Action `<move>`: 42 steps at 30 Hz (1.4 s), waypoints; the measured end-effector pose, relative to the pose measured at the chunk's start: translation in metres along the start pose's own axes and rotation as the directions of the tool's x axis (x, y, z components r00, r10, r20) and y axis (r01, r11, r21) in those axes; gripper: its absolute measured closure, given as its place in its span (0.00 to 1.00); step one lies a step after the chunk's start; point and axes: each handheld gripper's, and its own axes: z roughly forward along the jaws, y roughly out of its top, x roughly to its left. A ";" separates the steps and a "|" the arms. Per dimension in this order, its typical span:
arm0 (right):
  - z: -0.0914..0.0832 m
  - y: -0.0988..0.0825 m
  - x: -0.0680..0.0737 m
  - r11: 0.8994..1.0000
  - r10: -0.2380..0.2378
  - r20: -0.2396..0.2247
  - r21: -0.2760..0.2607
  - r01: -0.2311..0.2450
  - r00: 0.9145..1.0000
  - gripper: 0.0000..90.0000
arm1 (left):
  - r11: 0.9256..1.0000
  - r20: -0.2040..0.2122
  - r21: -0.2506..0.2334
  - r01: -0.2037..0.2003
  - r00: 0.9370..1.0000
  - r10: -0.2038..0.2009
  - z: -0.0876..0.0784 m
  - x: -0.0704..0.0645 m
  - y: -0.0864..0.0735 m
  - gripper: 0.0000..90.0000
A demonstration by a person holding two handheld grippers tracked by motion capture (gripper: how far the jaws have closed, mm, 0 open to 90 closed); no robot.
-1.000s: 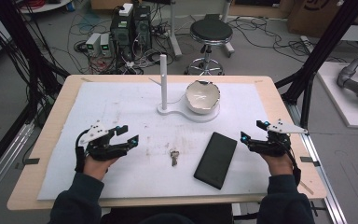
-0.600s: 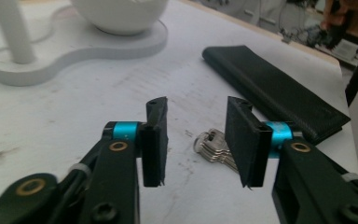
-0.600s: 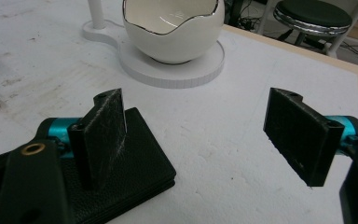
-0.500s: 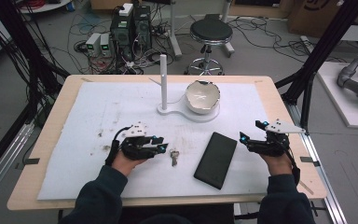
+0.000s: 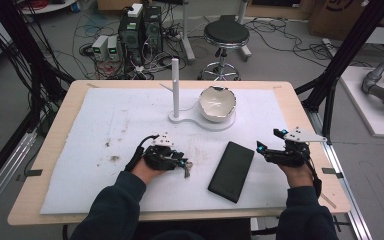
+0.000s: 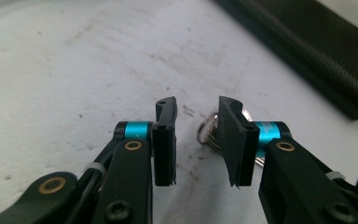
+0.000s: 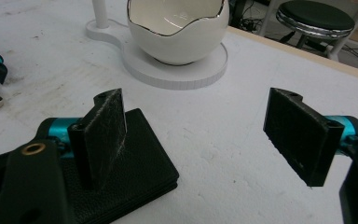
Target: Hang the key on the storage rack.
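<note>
- While the person leans over the table in the high view, the left gripper (image 5: 179,161) sits low over the small metal key bunch (image 5: 186,170) on the white foam mat (image 5: 105,125), at about seven o'clock from the white eggshell-shaped ceramic bowl (image 5: 217,104); the right gripper (image 5: 269,150) waits well apart, beside the black textured leather wallet (image 5: 231,171).
- Looking along the left gripper's jaws, they have just been closing to a narrow gap; the key ring (image 6: 206,130) lies at the right-hand pad, not squarely between, which the high view cannot reveal. Closing like this could pinch one edge and flick the keys away.
- From the right gripper view, jaws stand wide, holding nothing, wallet beneath at seven o'clock.
</note>
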 end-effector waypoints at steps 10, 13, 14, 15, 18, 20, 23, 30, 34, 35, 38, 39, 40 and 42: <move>0.000 -0.001 -0.002 1.000 0.016 0.008 0.007 -0.016 1.000 0.23 | 0.999 0.062 0.003 0.048 0.997 -0.048 -0.003 0.002 0.000 0.97; 0.000 -0.001 -0.003 1.000 0.013 0.010 0.006 -0.013 1.000 0.23 | 0.998 0.069 -0.006 0.058 0.996 -0.058 -0.005 0.001 0.001 0.97; -0.001 -0.001 -0.003 1.000 0.017 0.015 0.006 -0.017 1.000 0.23 | 0.997 0.076 -0.021 0.070 0.995 -0.068 -0.006 0.001 0.001 0.97; -0.001 -0.001 -0.003 1.000 0.015 0.014 0.005 -0.015 1.000 0.24 | 0.996 0.084 -0.040 0.076 0.994 -0.073 -0.010 0.001 0.003 0.97; -0.002 -0.002 -0.004 1.000 0.019 0.016 0.006 -0.019 1.000 0.23 | 0.995 0.084 -0.060 0.084 0.993 -0.079 -0.015 0.001 0.004 0.97; -0.003 -0.002 -0.004 1.000 0.024 0.020 0.005 -0.024 1.000 0.24 | 0.993 0.069 -0.095 0.075 0.995 -0.069 -0.023 0.000 0.005 0.97; -0.004 -0.002 -0.004 1.000 0.023 0.022 0.004 -0.023 0.999 0.24 | 0.990 0.061 -0.125 0.070 0.996 -0.063 -0.030 -0.001 0.008 0.97; -0.005 -0.002 -0.004 1.000 0.024 0.025 0.001 -0.024 0.999 0.23 | 0.972 0.006 -0.231 0.036 0.999 -0.036 -0.070 0.002 0.025 0.98; -0.007 0.000 -0.005 1.000 0.023 0.028 -0.007 -0.023 0.999 0.24 | 0.959 -0.046 -0.285 -0.006 0.999 -0.007 -0.101 0.006 0.045 0.98; -0.007 0.000 -0.006 1.000 0.021 0.028 -0.012 -0.021 0.999 0.24 | 0.959 -0.046 -0.285 -0.006 0.999 -0.007 -0.101 0.006 0.045 0.98; -0.007 0.000 -0.007 1.000 0.027 0.030 -0.013 -0.027 0.999 0.24 | 0.948 -0.077 -0.316 -0.021 0.997 -0.003 -0.117 0.011 0.058 0.98; -0.007 0.000 -0.007 0.999 0.030 0.028 -0.013 -0.030 0.999 0.23 | 0.946 -0.086 -0.323 -0.026 0.996 -0.003 -0.122 0.013 0.063 0.98; -0.006 0.000 -0.007 0.999 0.031 0.027 -0.012 -0.030 0.999 0.24 | 0.943 -0.092 -0.331 -0.024 0.996 -0.006 -0.126 0.016 0.067 0.98; -0.005 0.000 -0.006 1.000 0.026 0.025 -0.015 -0.025 0.999 0.23 | 0.937 -0.099 -0.348 -0.022 0.995 -0.014 -0.133 0.021 0.076 0.98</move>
